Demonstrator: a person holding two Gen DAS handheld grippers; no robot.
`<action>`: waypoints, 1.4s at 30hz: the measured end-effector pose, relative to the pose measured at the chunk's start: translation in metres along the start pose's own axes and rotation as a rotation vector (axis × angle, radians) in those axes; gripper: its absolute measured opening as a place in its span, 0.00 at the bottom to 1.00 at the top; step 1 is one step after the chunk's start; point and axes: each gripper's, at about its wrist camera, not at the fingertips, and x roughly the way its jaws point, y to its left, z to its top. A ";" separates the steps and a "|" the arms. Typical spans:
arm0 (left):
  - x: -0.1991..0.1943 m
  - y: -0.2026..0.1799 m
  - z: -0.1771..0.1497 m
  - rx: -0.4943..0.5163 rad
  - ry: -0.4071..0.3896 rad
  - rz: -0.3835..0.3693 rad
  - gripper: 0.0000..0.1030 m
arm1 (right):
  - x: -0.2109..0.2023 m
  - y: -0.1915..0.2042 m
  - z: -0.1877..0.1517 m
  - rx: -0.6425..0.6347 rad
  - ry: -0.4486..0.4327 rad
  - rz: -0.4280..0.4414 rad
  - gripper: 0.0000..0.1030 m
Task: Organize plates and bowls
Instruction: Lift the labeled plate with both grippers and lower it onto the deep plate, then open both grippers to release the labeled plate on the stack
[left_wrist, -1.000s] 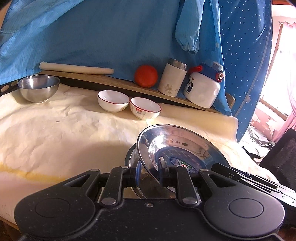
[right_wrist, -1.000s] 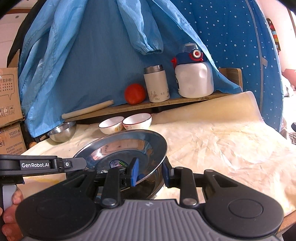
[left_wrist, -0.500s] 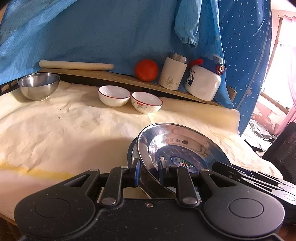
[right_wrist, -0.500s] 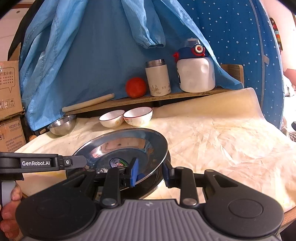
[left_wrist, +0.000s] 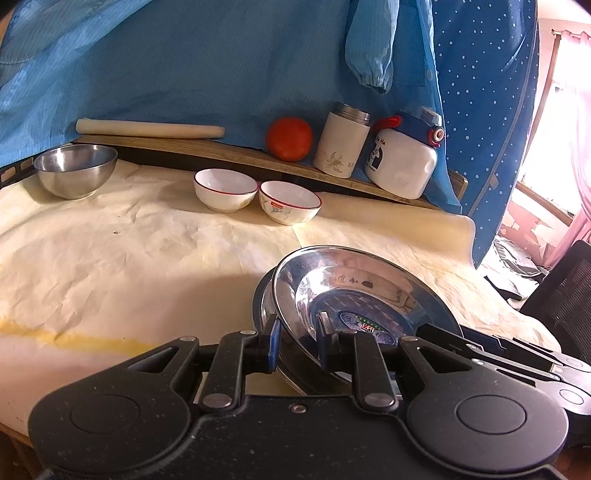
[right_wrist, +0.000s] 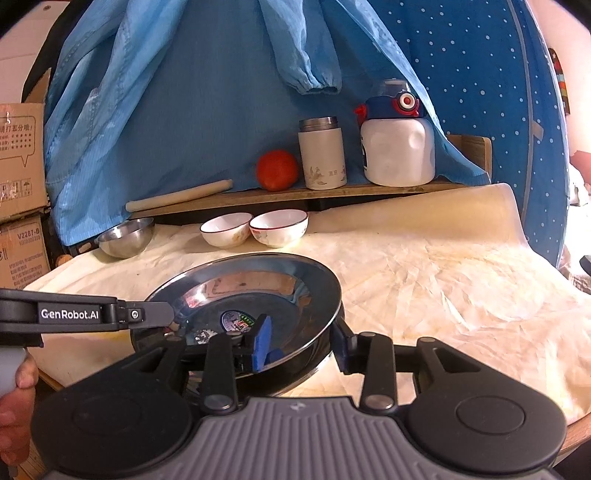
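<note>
Lowered from its steeper tilt, the steel plate (right_wrist: 243, 291) now sits nearly level on a second plate (left_wrist: 264, 306) near the table (left_wrist: 110, 251) edge, round, without a long axis. Right gripper (right_wrist: 301, 341) jaws are opening astride its rim, while the left gripper (left_wrist: 297, 338) pinches the opposite rim narrowly. Only the right view shows the person's hand (right_wrist: 16, 402).

The left hand-held gripper (left_wrist: 297, 341) pointed somewhat downward, its two fingers drawn close on the near rim of the top plate (left_wrist: 354, 291), one outside the rim and one inside. The right hand-held gripper (right_wrist: 303, 341) also tilted down, and its jaws were opening: the blue pad (right_wrist: 261, 343) stood inside the plate while the other finger stood clear outside the rim, neither pressing. In the right wrist view, a hand (right_wrist: 16, 402) gripped the left gripper's handle at the lower left edge.
</note>
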 end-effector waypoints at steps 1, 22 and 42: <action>0.000 0.000 0.000 0.001 0.000 0.001 0.21 | 0.000 0.001 0.000 -0.005 0.000 -0.002 0.40; 0.001 -0.010 -0.001 0.111 0.014 0.057 0.27 | 0.004 0.011 -0.001 -0.085 0.001 -0.024 0.49; 0.000 0.006 0.002 0.038 -0.012 0.039 0.63 | 0.015 0.004 -0.006 -0.054 0.009 -0.040 0.87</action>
